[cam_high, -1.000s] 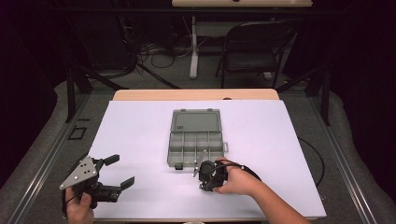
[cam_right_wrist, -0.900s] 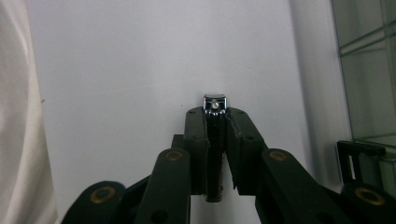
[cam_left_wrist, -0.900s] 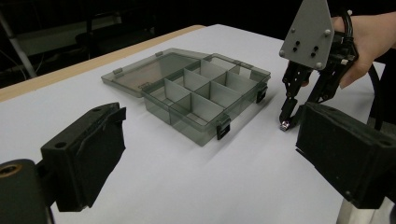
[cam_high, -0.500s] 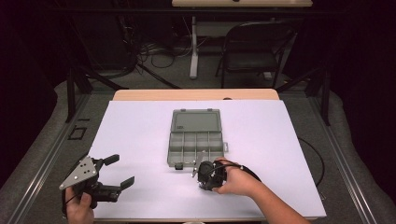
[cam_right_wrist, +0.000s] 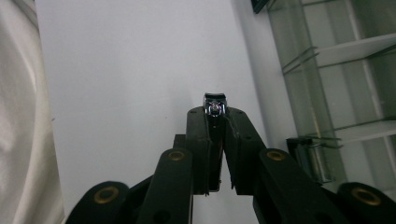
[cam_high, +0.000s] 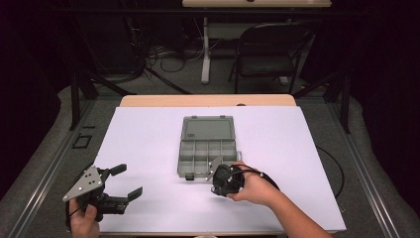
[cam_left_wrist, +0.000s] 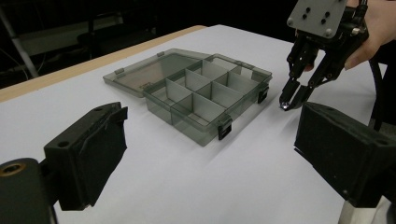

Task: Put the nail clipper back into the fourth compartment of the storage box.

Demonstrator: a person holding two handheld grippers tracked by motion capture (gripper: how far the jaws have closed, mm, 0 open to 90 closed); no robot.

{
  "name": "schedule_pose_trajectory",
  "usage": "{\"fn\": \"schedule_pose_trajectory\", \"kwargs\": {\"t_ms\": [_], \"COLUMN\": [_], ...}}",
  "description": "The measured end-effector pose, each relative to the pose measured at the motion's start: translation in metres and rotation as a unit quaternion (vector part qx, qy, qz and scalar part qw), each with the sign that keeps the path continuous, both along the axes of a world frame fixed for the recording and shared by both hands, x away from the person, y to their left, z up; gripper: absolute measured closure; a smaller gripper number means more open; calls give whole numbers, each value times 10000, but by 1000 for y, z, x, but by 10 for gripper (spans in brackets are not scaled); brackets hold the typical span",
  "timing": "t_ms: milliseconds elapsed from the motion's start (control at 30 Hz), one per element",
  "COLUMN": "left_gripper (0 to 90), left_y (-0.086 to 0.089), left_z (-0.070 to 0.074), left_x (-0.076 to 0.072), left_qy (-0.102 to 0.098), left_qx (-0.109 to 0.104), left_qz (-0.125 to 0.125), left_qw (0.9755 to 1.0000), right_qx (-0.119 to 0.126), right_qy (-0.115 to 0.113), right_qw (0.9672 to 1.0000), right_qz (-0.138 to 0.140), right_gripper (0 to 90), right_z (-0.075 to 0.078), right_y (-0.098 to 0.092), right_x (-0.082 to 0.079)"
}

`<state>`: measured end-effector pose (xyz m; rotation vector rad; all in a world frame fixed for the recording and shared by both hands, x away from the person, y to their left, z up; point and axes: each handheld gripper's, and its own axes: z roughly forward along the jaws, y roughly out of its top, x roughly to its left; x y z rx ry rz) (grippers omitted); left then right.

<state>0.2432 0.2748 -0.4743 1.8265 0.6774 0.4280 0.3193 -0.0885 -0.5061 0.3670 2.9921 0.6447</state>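
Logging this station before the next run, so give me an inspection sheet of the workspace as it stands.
Surface: white table top, flat and bare away from the box.
Job's things: grey compartment box mid-table, lid folded back flat, compartments look empty; small shiny part pinched at the right tongs' tips.
Clutter: nothing seen.
Grippers: left tongs open, held at the table's near left corner; right tongs shut on the small part, tips pointing down beside the box's near right corner.
Cables: black cable looping over the table's right edge; loose cables on the floor behind.
Surroundings: dark room, folding chair and desk leg beyond the table.
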Motion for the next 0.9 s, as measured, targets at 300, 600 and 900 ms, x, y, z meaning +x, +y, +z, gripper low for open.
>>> {"fn": "schedule_pose_trajectory", "kwargs": {"t_ms": [300,600,900], "left_gripper": [88,90,93], "left_y": [0,0,1], "left_z": [-1,-1,-1], "left_x": [0,0,0], "left_qy": [14,10,16], "left_qx": [25,4,-5], "left_qz": [3,3,15], "left_qw": [10000,10000,10000], "right_qx": [200,384,416], "right_qy": [-120,-157,-247], "right_qw": [9995,9982,9973], "right_qz": [-214,-424,-557], "right_gripper": [808,808,808], "right_z": [22,39,48], "right_y": [-5,-11,-13], "right_x": [5,11,16]}}
